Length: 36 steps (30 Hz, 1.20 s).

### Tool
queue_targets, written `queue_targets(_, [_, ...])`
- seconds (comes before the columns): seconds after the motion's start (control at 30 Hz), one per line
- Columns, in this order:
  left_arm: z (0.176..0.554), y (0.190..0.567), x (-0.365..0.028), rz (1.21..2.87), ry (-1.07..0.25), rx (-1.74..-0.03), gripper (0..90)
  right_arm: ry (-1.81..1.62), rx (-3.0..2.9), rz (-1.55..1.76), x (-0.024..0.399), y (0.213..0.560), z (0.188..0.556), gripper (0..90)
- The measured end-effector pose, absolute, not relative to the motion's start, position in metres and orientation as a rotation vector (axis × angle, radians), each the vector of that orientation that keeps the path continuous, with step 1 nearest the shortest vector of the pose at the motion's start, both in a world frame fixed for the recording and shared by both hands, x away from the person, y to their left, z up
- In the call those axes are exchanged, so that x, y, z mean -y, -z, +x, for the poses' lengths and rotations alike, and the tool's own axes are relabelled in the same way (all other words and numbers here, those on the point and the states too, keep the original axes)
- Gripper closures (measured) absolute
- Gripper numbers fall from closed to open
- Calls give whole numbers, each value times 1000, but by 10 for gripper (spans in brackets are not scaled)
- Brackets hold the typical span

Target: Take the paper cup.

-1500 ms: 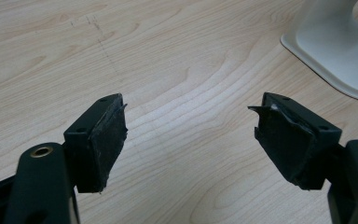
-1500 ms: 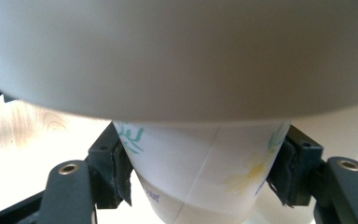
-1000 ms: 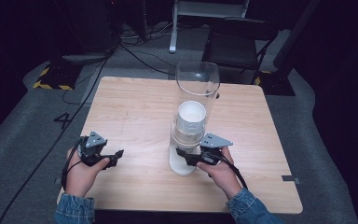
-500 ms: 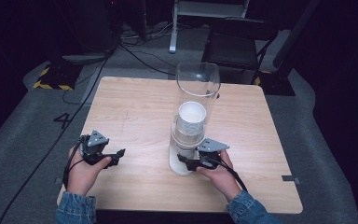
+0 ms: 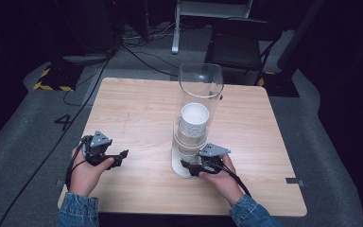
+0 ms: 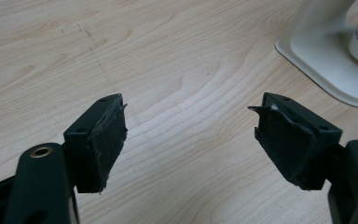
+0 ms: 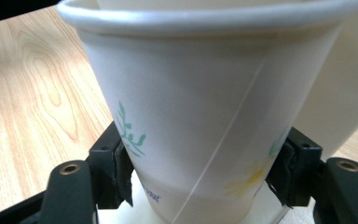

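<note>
Between the two black jaws of the right gripper, in the right gripper view: a white paper cup with a green leaf print, upright, rolled rim at the top, jaw pads pressed against its lower wall on both sides, so clenched on the cup. Directly beneath the cup: a white plastic base plate. Just beside the cup on the far side: a pale curved wall, too close to identify.

From the high view: right gripper at the foot of a tall clear plastic tube dispenser, standing upright on the white base near the middle of the light wooden table. Inside the tube: a stack of white paper cups, open mouths upward. Right hand behind the gripper, blue denim sleeve at the table's near edge.

Left gripper well apart from the dispenser, jaws spread wide with nothing but bare wood grain between them; worn black pads visible. Corner of the white base at upper right of that view. In the high view, left gripper low over the table's near left area, held by the left hand.

Beyond the table: grey carpet floor, black cables, a dark chair.
</note>
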<state>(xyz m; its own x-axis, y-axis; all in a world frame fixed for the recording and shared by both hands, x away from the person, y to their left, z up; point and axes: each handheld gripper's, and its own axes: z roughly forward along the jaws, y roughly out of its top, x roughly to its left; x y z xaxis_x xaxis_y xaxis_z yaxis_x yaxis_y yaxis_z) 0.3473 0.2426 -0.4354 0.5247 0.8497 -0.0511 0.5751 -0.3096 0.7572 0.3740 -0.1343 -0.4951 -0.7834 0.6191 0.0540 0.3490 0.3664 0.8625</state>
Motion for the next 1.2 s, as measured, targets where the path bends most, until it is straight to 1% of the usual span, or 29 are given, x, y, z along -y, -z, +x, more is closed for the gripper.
queue_targets(0.23, [349, 435, -242, 2020, -470, -1153, 243, -1369, -2351, 863, 135, 501, 373, 338])
queue_targets(0.63, [354, 436, -239, 2028, -455, -1148, 242, -1344, -2337, 864, 142, 497, 368, 337])
queue_targets(1.2, [370, 437, -224, 2042, -434, -1112, 232, -1259, -2287, 889, 172, 489, 357, 337])
